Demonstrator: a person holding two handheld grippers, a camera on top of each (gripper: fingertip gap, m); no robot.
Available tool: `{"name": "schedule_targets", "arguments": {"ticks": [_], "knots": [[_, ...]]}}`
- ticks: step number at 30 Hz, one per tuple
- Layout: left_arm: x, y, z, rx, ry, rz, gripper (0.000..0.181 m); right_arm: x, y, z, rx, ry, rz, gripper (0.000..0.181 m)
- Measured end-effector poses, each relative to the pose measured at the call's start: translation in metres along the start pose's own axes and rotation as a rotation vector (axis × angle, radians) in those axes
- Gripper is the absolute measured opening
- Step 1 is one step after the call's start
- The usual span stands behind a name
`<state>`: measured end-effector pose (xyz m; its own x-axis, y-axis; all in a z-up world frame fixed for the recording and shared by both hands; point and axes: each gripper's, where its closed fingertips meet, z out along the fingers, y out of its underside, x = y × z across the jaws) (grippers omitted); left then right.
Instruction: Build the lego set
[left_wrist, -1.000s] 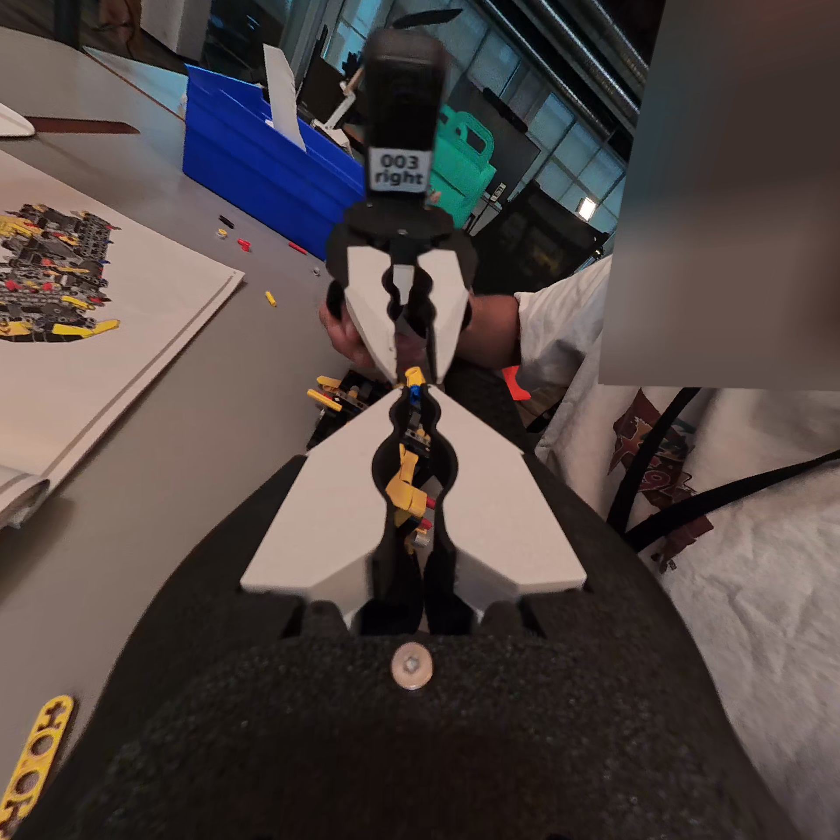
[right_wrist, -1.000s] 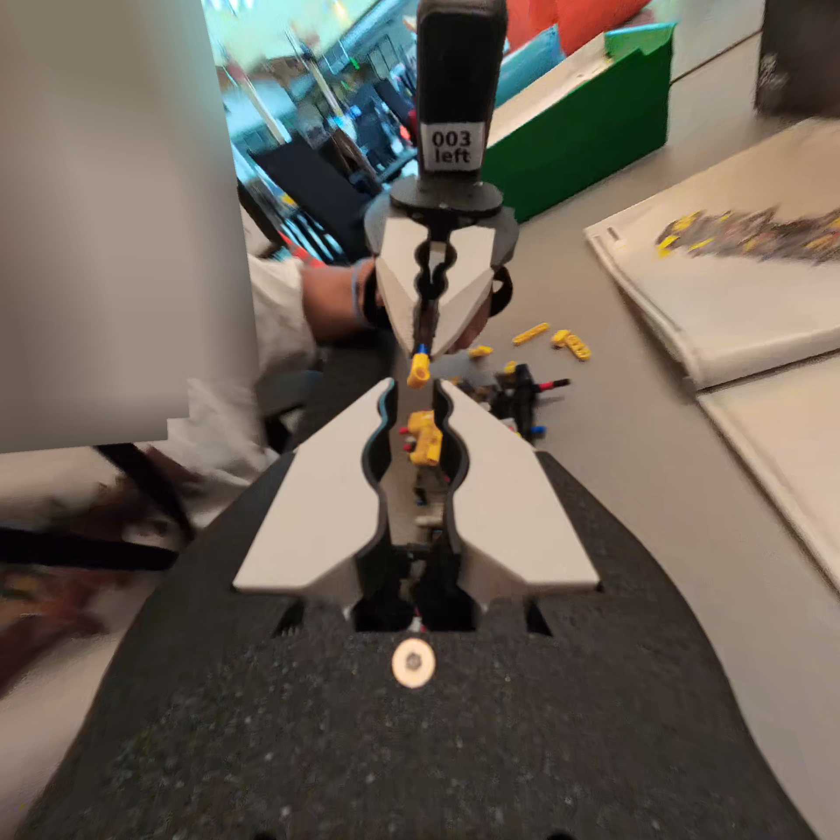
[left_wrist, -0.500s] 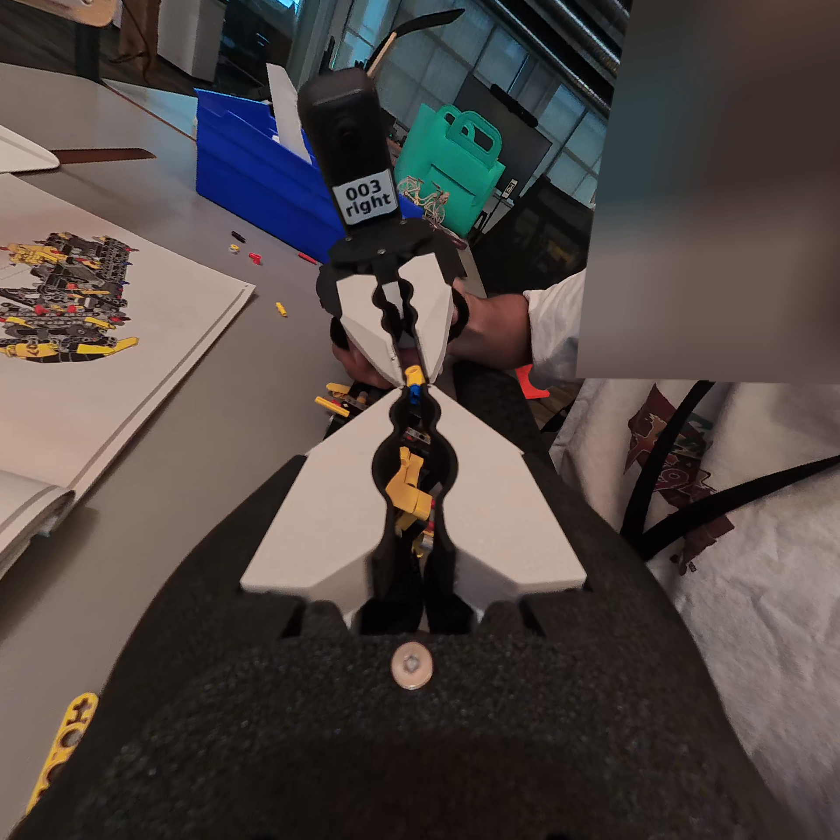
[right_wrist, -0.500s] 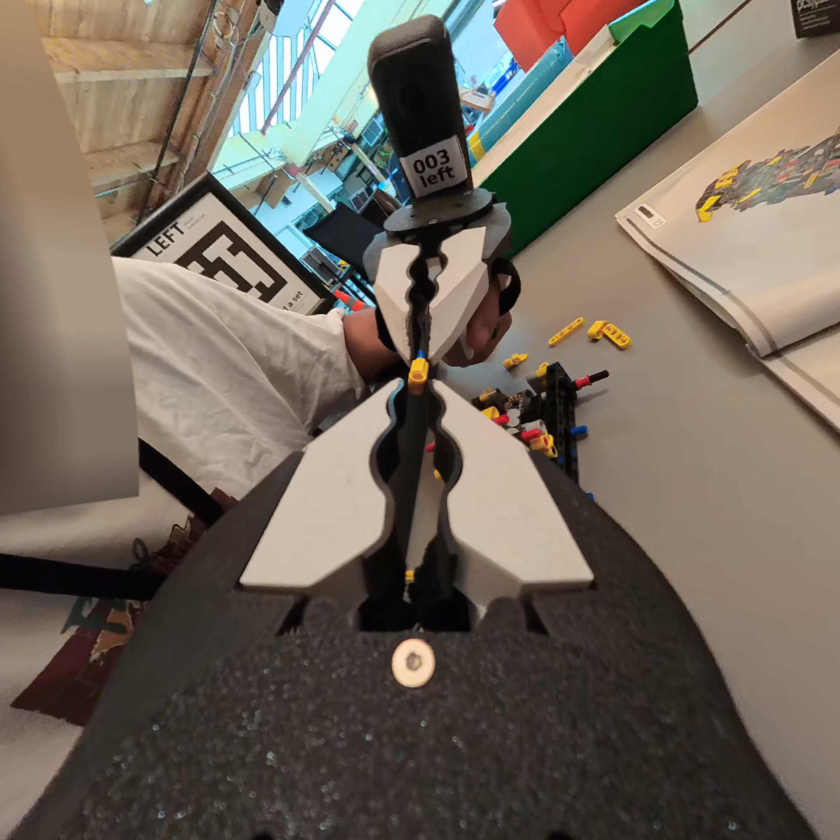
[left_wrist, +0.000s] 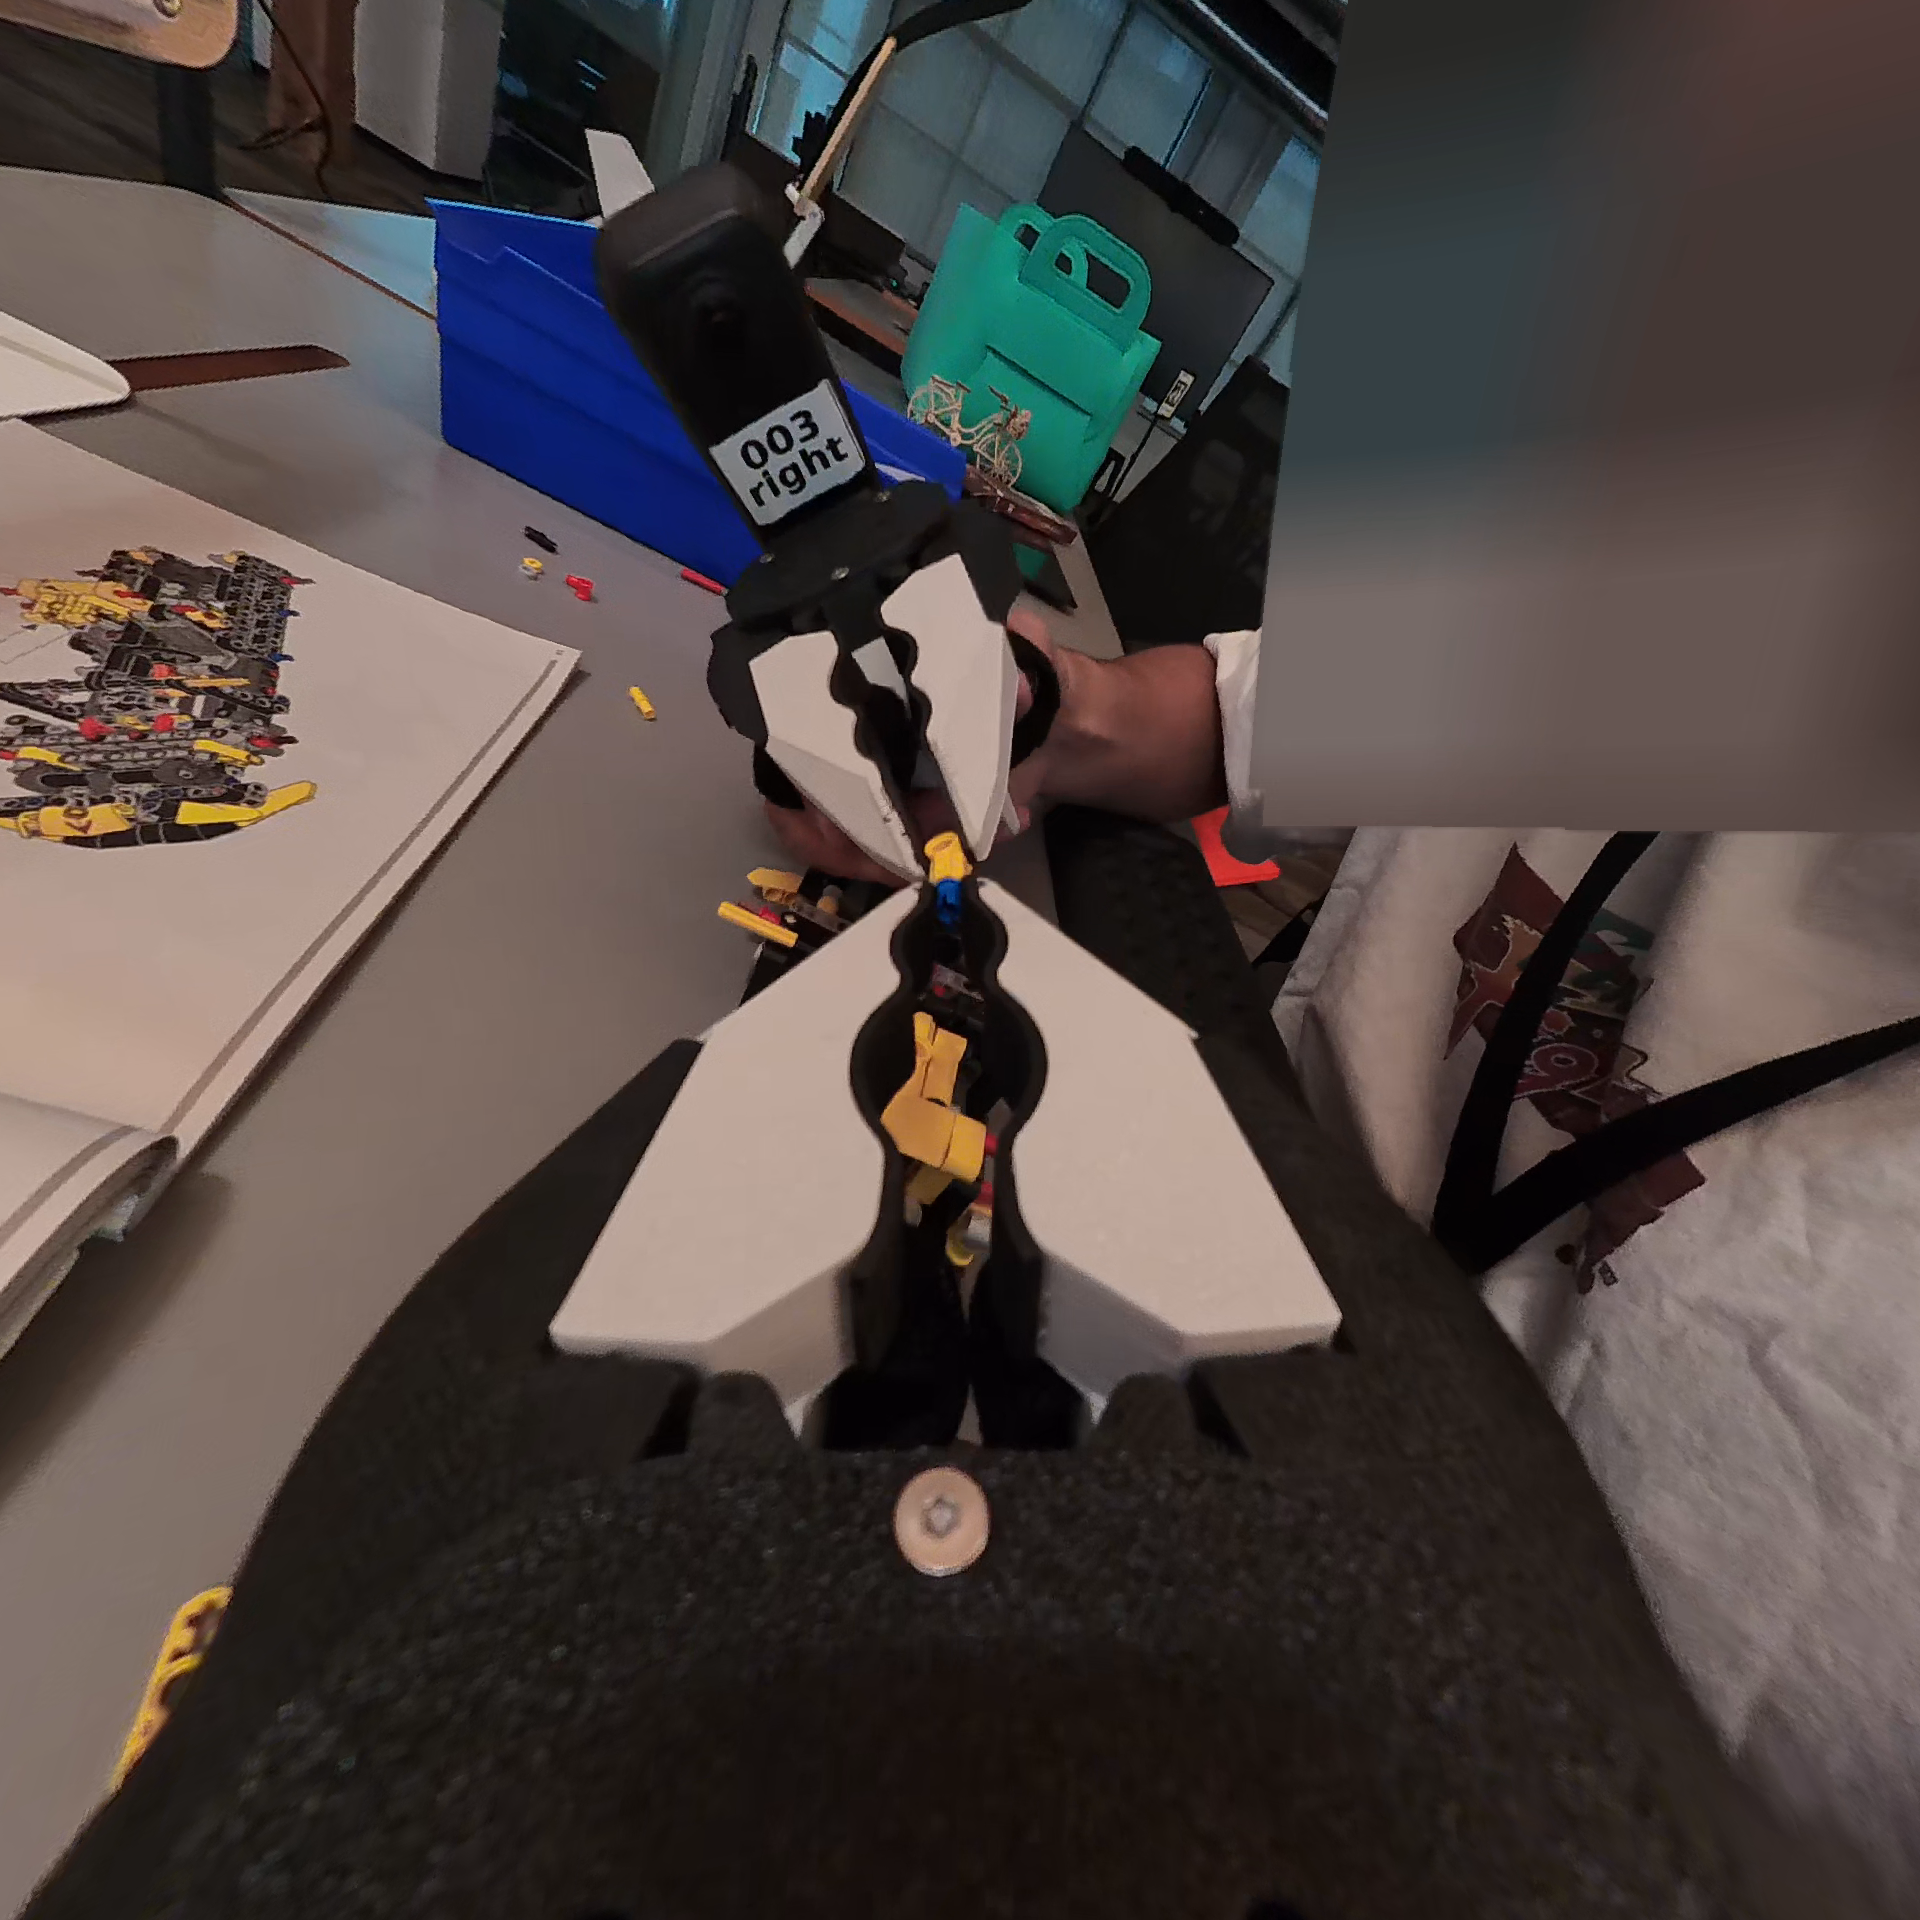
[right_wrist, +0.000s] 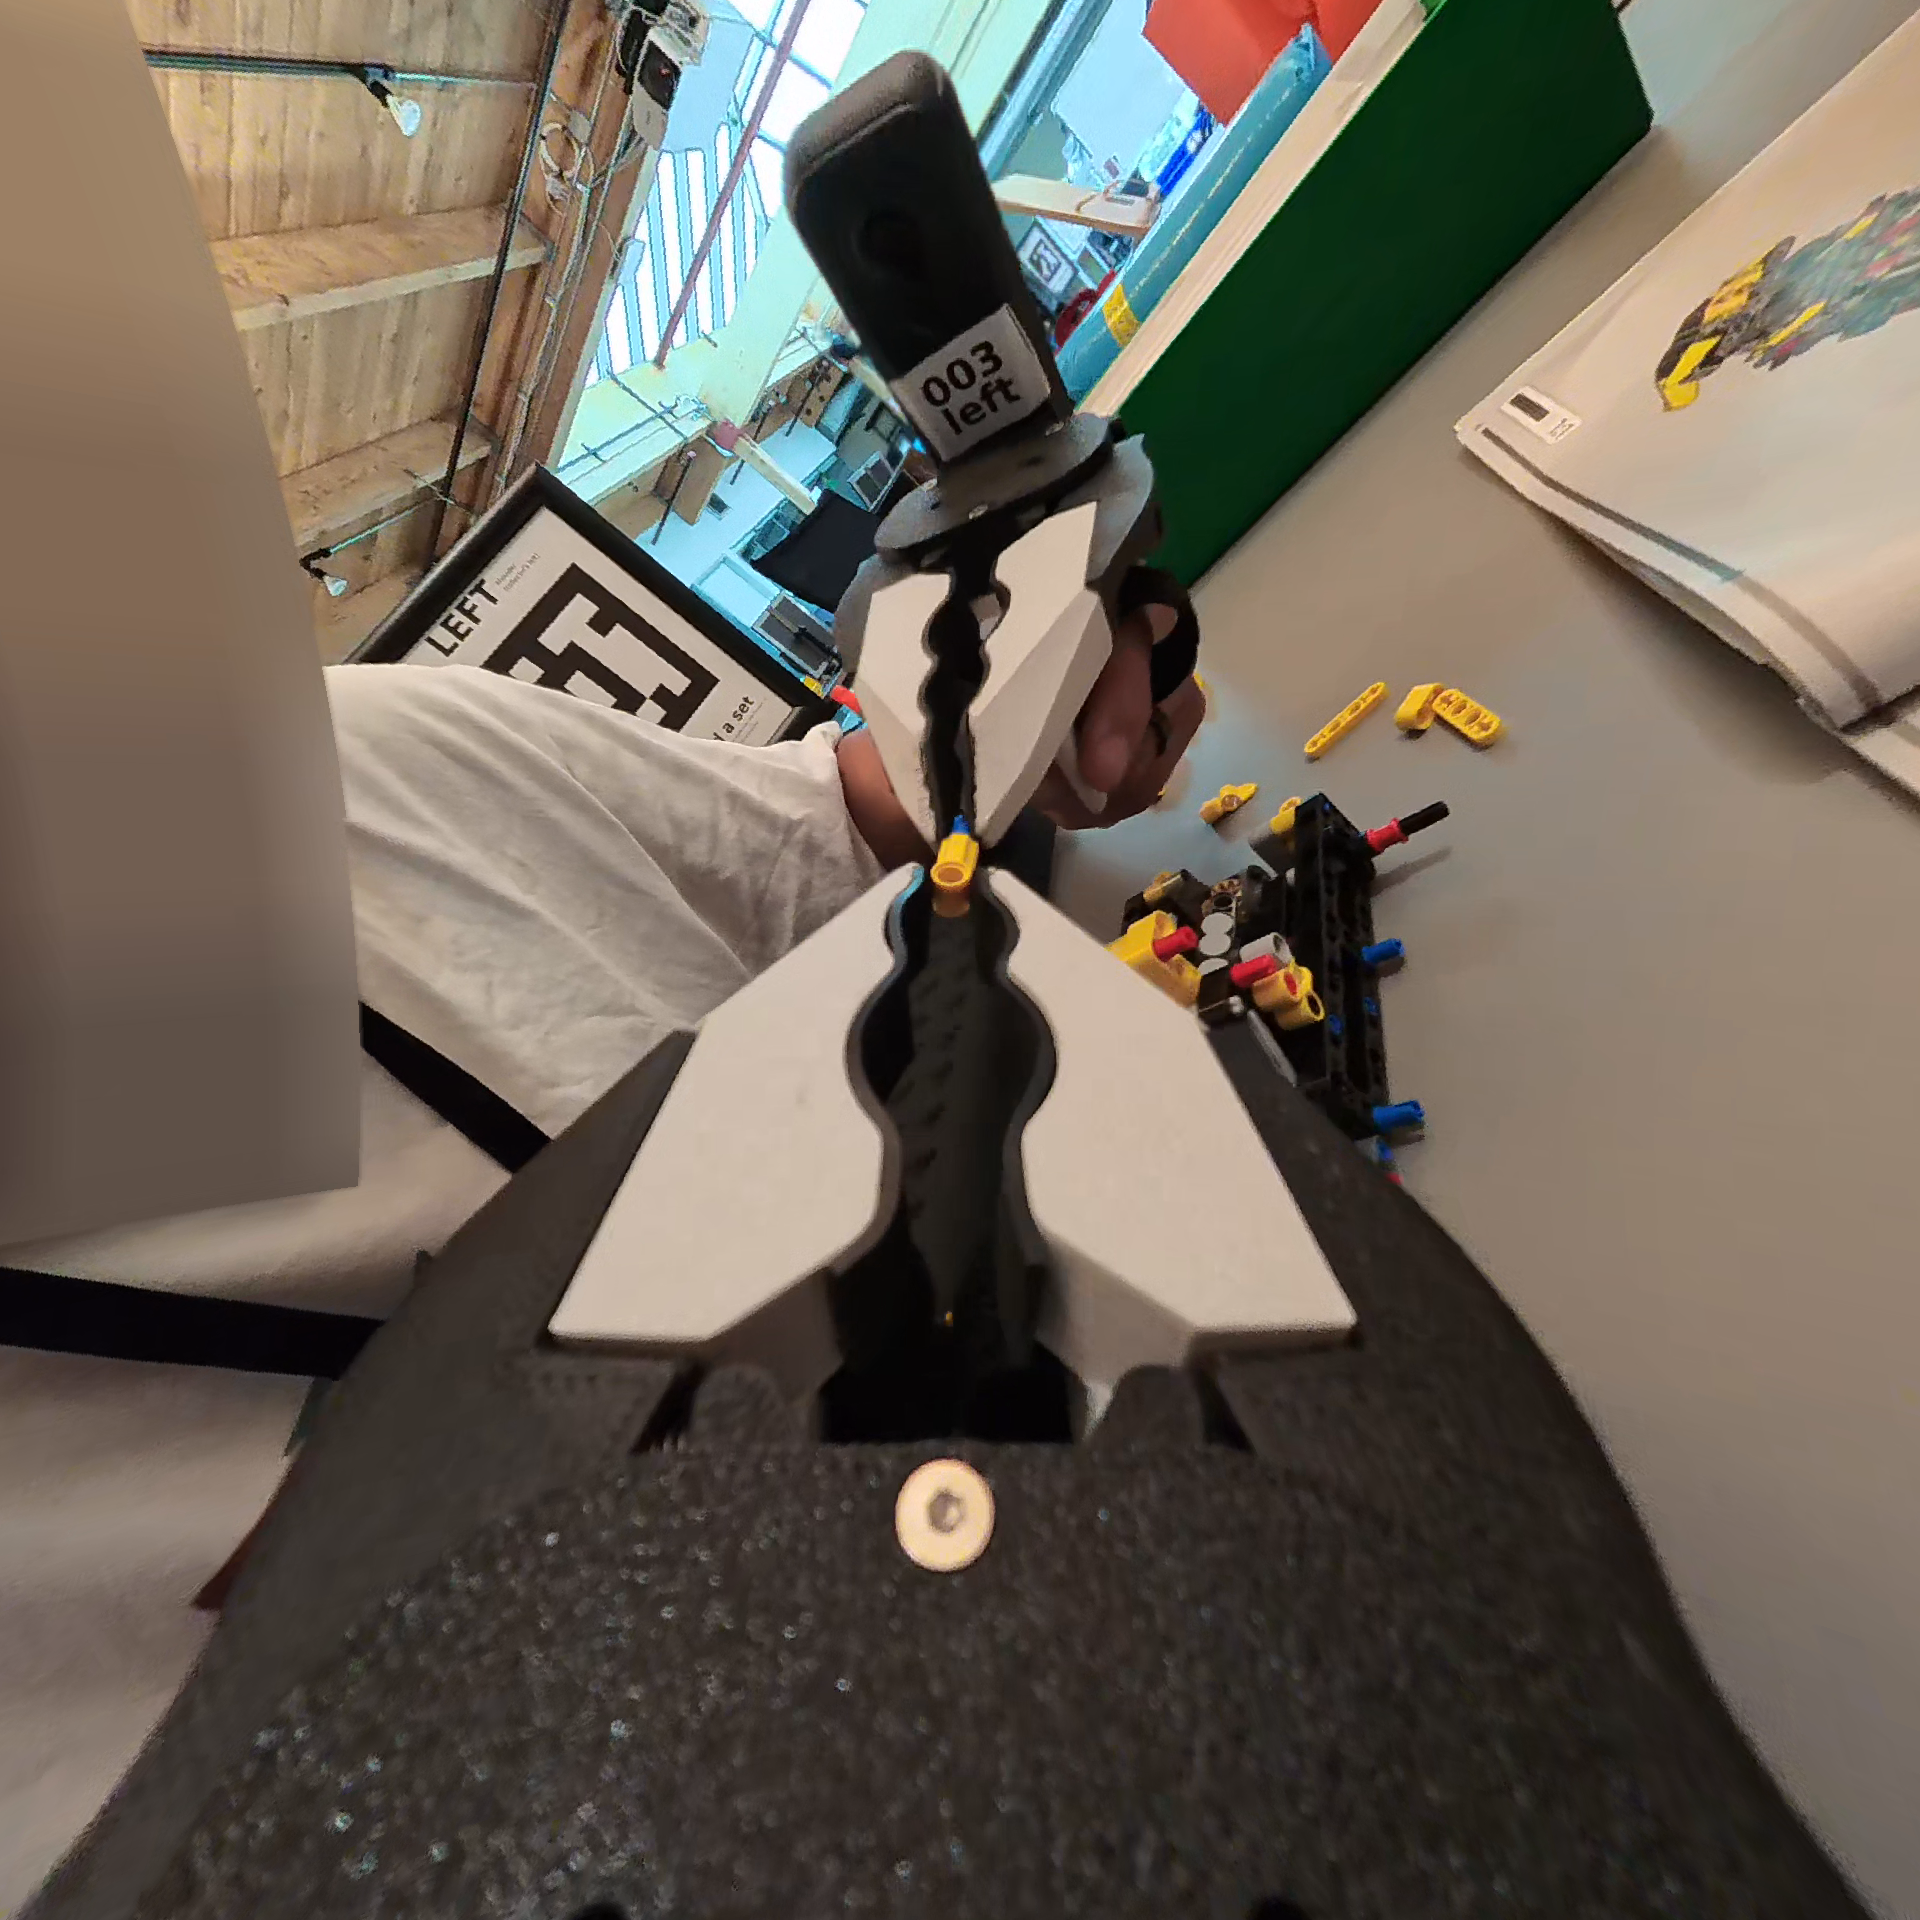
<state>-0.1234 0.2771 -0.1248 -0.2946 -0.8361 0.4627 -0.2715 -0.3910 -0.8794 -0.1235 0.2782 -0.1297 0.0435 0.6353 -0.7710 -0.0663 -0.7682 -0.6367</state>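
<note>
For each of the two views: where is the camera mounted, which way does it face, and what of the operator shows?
Left wrist view: sits on the left claw, looks along its fingers at the right claw; a hand and white sleeve show.
Right wrist view: sits on the right claw, faces the left claw; a hand and sleeve show.
Shared: both claws meeting tip to tip at a small yellow and blue piece, and the grey table.

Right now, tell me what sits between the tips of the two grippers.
A small yellow connector with a blue pin in it bridges the left gripper and right gripper, tip to tip. Both wrist views show it.
</note>
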Motion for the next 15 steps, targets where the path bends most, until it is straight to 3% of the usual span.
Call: {"name": "schedule_targets", "arguments": {"ticks": [3,6,9,15], "knots": [[0.001,0.013,0.002,-0.08,-0.013,0.064,0.005,0.005,0.009,0.0,-0.055,0.072,-0.021,0.006],[-0.005,0.03,-0.004,-0.205,-0.082,0.207,0.035,0.016,0.018,-0.013,-0.067,0.233,-0.004,0.006],[-0.011,0.043,-0.014,-0.301,-0.123,0.338,0.044,0.025,0.029,-0.024,-0.094,0.306,0.127,0.006],[-0.009,0.061,-0.01,-0.373,-0.102,0.415,0.047,0.032,0.034,-0.014,-0.181,0.279,0.269,0.006]]}}
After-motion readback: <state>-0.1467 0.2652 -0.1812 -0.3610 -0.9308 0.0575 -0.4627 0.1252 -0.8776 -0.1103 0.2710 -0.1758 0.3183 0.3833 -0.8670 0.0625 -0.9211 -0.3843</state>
